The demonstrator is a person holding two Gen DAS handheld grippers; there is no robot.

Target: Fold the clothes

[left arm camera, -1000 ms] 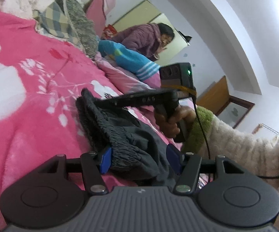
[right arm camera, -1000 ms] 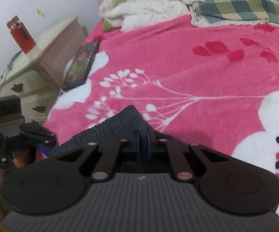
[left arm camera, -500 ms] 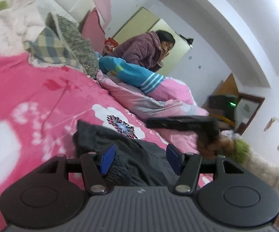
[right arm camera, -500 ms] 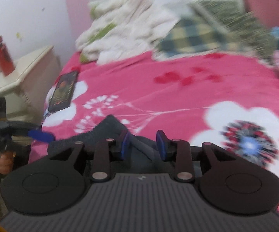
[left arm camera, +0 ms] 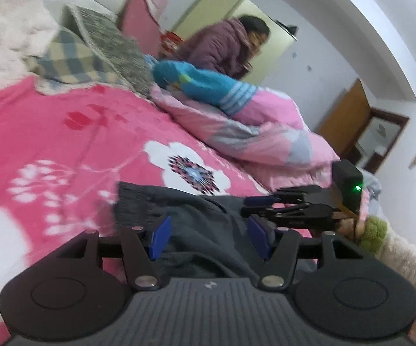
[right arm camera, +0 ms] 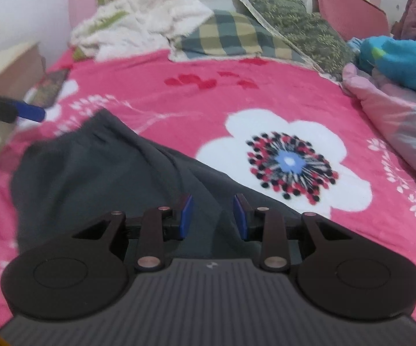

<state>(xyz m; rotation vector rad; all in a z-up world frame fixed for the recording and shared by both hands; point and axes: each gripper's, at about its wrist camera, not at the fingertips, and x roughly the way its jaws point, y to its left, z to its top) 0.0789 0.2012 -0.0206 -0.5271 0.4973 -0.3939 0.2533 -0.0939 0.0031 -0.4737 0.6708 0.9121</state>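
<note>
A dark grey garment (right arm camera: 92,173) with a ribbed waistband lies loosely spread on the pink flowered blanket (right arm camera: 179,106). In the left wrist view the same garment (left arm camera: 190,225) sits bunched just beyond my left gripper (left arm camera: 209,238), which is open with nothing between its blue pads. My right gripper (right arm camera: 212,216) hovers open over the garment's near edge, holding nothing. The right gripper (left arm camera: 258,209) also shows at the right of the left wrist view, held by a hand in a fuzzy cream sleeve. One blue fingertip (right arm camera: 29,112) of the left gripper pokes in at the far left.
Pillows (right arm camera: 236,37) and a white fluffy blanket (right arm camera: 139,23) lie at the head of the bed. A pink quilt (left arm camera: 251,132) with a blue striped bundle on it lines the right side. A person in a purple jacket (left arm camera: 222,49) sits beyond. A phone (right arm camera: 49,89) lies near the nightstand.
My right gripper has opened and let go of the garment's waistband, which now lies flatter on the blanket. Both grippers have swung to the right and drawn back a little.
</note>
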